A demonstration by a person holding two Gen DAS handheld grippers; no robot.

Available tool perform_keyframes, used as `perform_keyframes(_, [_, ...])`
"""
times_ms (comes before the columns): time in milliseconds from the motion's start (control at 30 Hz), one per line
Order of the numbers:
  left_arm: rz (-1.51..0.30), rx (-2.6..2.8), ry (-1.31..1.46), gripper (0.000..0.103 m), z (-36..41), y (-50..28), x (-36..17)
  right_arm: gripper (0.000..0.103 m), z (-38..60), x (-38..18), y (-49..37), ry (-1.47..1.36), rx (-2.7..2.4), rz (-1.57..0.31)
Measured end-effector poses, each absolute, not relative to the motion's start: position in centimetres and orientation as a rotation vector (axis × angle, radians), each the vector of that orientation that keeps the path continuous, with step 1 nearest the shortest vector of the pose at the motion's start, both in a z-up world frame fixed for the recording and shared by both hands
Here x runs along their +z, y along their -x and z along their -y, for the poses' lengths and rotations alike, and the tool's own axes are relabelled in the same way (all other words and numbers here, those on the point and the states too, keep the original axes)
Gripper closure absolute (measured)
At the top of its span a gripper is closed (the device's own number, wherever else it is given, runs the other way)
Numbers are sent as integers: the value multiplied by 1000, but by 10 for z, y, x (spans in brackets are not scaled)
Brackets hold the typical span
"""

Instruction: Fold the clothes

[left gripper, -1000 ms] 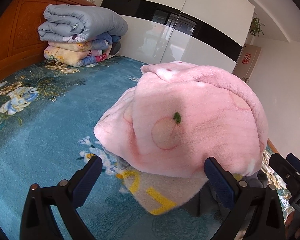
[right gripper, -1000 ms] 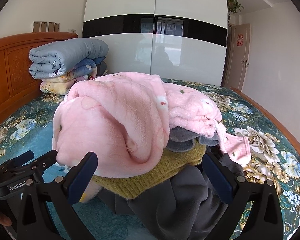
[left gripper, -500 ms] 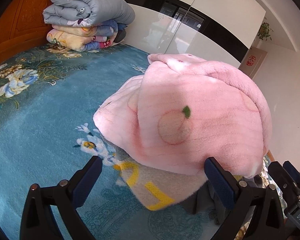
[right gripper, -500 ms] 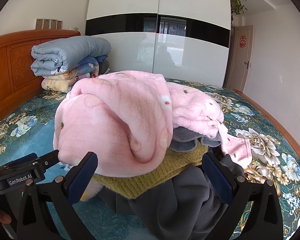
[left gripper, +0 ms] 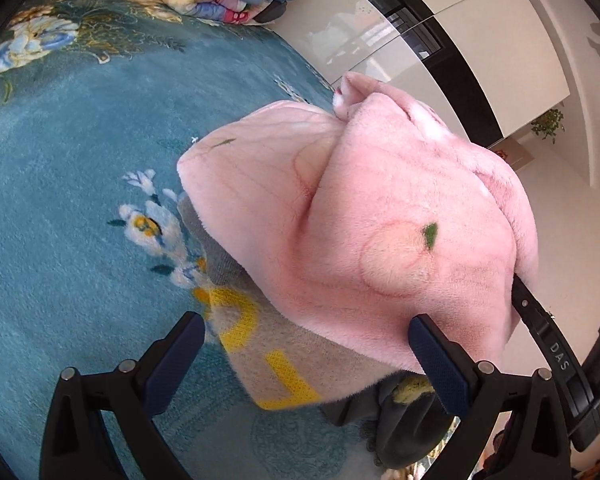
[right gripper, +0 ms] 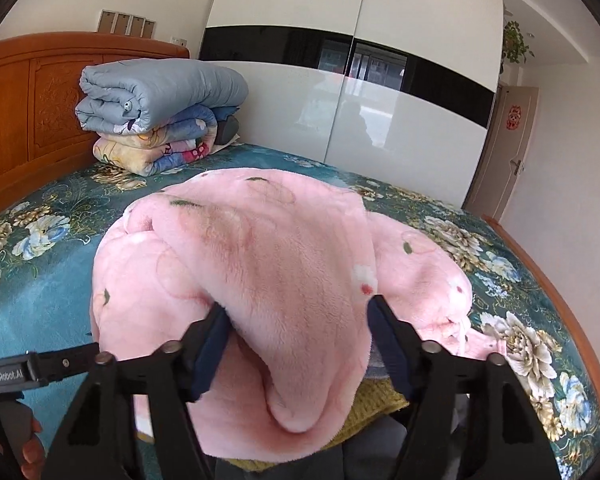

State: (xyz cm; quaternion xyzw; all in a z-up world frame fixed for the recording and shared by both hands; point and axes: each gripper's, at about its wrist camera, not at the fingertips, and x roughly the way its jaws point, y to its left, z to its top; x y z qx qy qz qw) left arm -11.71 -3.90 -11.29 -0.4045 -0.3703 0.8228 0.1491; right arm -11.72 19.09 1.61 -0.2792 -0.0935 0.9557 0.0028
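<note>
The right gripper (right gripper: 296,344) is closing narrow around a fold of the pink fleece (right gripper: 284,272); the left gripper (left gripper: 306,354) is waiting wide beside it. Folding is barely starting: the fleece is topping an unsorted heap on the bed (right gripper: 40,296).

Pink fleece (right gripper: 284,280) hides lower garments; yellow knit (right gripper: 374,398) mostly covered.

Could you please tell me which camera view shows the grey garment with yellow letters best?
The left wrist view: the grey garment with yellow letters lies exposed under the pink fleece. In the right wrist view the fleece covers it.
</note>
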Motion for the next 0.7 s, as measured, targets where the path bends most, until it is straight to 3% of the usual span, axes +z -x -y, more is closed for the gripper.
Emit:
perform_keyframes(100, [1262, 2263, 1184, 0, 52, 117, -131, 94, -202, 19, 123, 908, 2999, 193])
perform_keyframes(267, [1567, 2069, 1169, 1, 62, 118, -162, 95, -249, 52, 84, 681, 3032, -137])
perform_keyframes(400, [1786, 1896, 1091, 4, 63, 121, -182, 95, -277, 72, 56, 569, 3045, -267])
perform_keyframes(600, [1854, 1788, 1035, 36, 57, 119, -178, 95, -304, 80, 23, 532, 3066, -374])
perform_keyframes(700, [1819, 1791, 1041, 71, 59, 116, -163, 95, -305, 81, -4, 491, 3104, -383])
